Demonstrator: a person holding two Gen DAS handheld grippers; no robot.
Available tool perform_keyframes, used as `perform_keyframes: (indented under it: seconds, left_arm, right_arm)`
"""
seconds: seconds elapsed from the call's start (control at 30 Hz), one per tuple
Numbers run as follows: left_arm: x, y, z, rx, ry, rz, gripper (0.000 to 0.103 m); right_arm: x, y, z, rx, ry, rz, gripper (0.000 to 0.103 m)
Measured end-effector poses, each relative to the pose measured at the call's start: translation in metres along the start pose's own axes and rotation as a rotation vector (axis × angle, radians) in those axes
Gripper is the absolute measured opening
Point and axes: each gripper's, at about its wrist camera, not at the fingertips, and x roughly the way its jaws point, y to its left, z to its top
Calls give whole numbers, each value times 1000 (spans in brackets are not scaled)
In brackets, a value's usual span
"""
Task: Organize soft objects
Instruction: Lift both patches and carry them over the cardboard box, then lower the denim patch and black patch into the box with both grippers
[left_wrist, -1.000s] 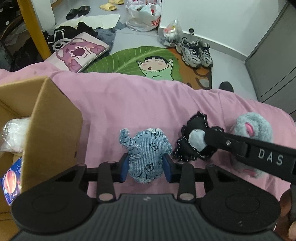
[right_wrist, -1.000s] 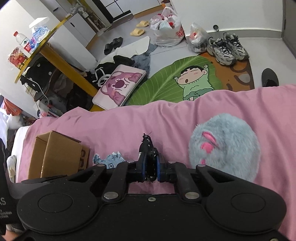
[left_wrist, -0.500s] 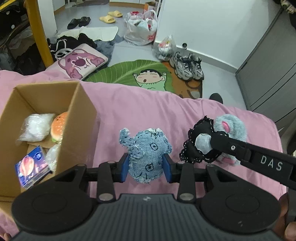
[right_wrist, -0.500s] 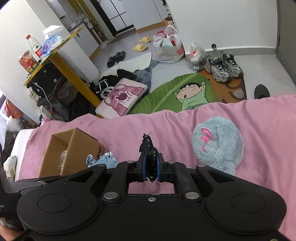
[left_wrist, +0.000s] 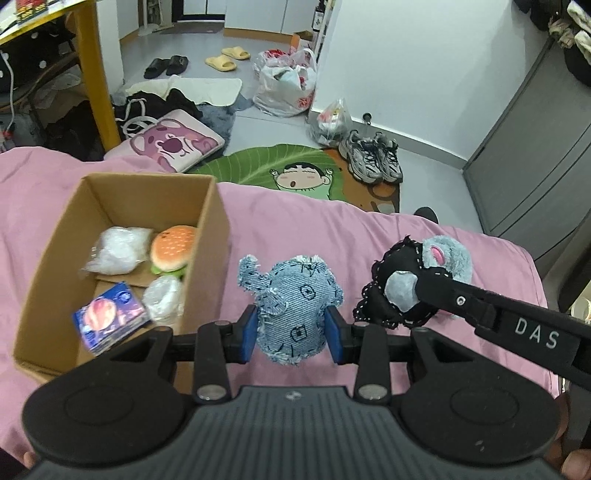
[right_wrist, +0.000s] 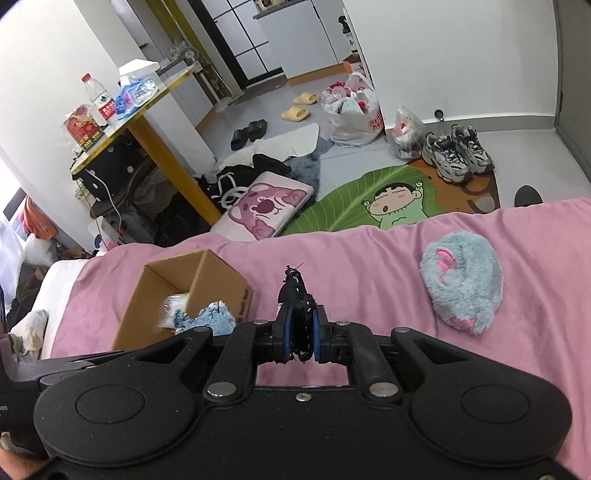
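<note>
My left gripper (left_wrist: 291, 334) is shut on a blue denim plush toy (left_wrist: 291, 306), held above the pink bedspread (left_wrist: 295, 229) just right of an open cardboard box (left_wrist: 210, 243). My right gripper (right_wrist: 299, 341) is shut on a flat black toy with white stitching (right_wrist: 295, 291); the left wrist view shows that same black toy (left_wrist: 391, 295) at the tip of the right gripper's finger. A grey fluffy paw plush (right_wrist: 465, 284) lies on the bed to the right. The denim toy (right_wrist: 207, 317) peeks out beside the box (right_wrist: 218, 280) in the right wrist view.
Inside the box lie a burger plush (left_wrist: 171, 251), two clear bags (left_wrist: 118, 249) and a small blue packet (left_wrist: 110, 319). Beyond the bed's edge the floor holds a cartoon mat (left_wrist: 295, 173), a pink cushion (left_wrist: 173, 142), sneakers (left_wrist: 373, 155) and plastic bags (left_wrist: 288, 86).
Both grippers have risen with their toys still held. The left view has swung so the box's inside now shows, and the bed and grey paw plush look farther away.
</note>
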Motion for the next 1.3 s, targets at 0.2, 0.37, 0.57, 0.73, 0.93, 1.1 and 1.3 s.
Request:
perform_keyframes:
  seconds: [0.2, 0.37, 0.57, 0.73, 0.93, 1.1, 1.3]
  left_arm:
    - [-20, 21, -2, -7, -25, 16, 37]
    - [-33, 42, -2, -26, -43, 41, 37]
    - [-49, 70, 5, -40, -71, 60, 37]
    - [-54, 89, 6, -57, -79, 74, 37]
    - [-55, 113, 6, -104, -68, 89, 37]
    - [-54, 132, 0, -138, -55, 91, 37]
    - [-45, 148, -4, -166, -27, 70, 37]
  right_arm:
    - [-6, 19, -7, 9, -27, 27, 11]
    - [-5, 34, -10, 46, -46, 68, 11]
    - [1, 53, -13, 31, -44, 87, 11]
    - [3, 70, -15, 7, -39, 94, 11]
    - [7, 90, -17, -27, -27, 97, 11]
    - [15, 106, -18, -48, -11, 95, 11]
    - [26, 122, -22, -78, 16, 83, 12]
